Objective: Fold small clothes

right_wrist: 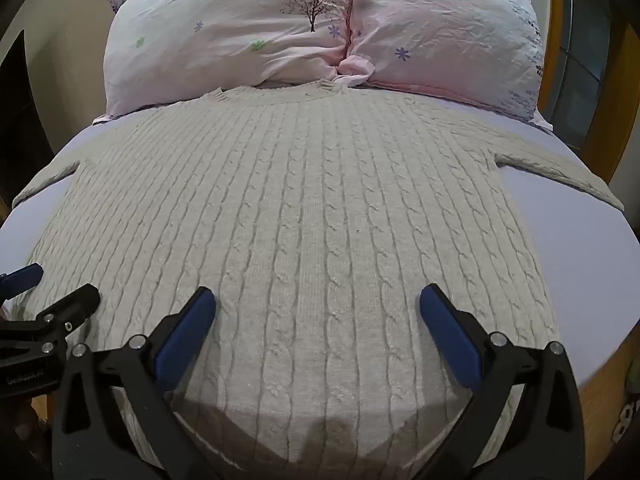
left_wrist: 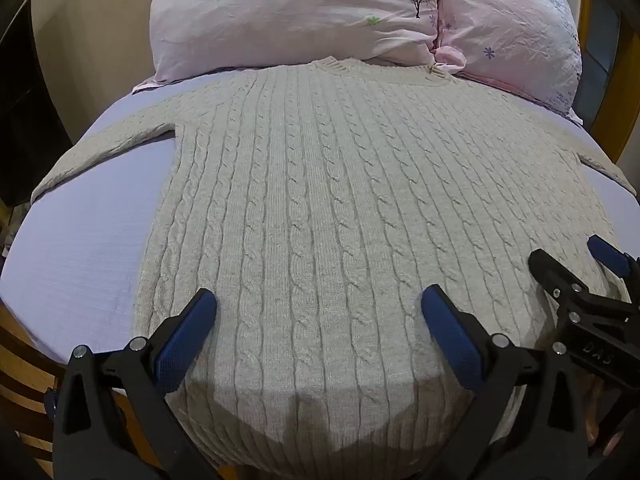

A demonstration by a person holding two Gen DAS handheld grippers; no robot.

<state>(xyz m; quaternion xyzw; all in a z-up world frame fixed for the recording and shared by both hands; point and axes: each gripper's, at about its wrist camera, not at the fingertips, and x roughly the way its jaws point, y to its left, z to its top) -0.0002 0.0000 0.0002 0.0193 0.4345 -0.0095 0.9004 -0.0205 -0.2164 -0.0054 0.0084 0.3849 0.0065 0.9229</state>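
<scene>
A cream cable-knit sweater (left_wrist: 320, 184) lies flat, spread out on a lilac bed sheet (left_wrist: 80, 248), collar toward the pillows and both sleeves stretched out sideways. It also shows in the right wrist view (right_wrist: 304, 208). My left gripper (left_wrist: 318, 304) is open and empty, hovering over the sweater's lower left part near the hem. My right gripper (right_wrist: 316, 304) is open and empty over the lower right part near the hem. The right gripper (left_wrist: 568, 264) shows at the right edge of the left wrist view; the left gripper (right_wrist: 52, 288) shows at the left edge of the right wrist view.
Two pink flower-print pillows (left_wrist: 280, 12) (right_wrist: 448, 28) lie at the head of the bed, touching the sweater's collar. The bed sheet (right_wrist: 580, 248) shows bare at both sides of the sweater. A wooden bed frame (left_wrist: 24, 380) borders the mattress.
</scene>
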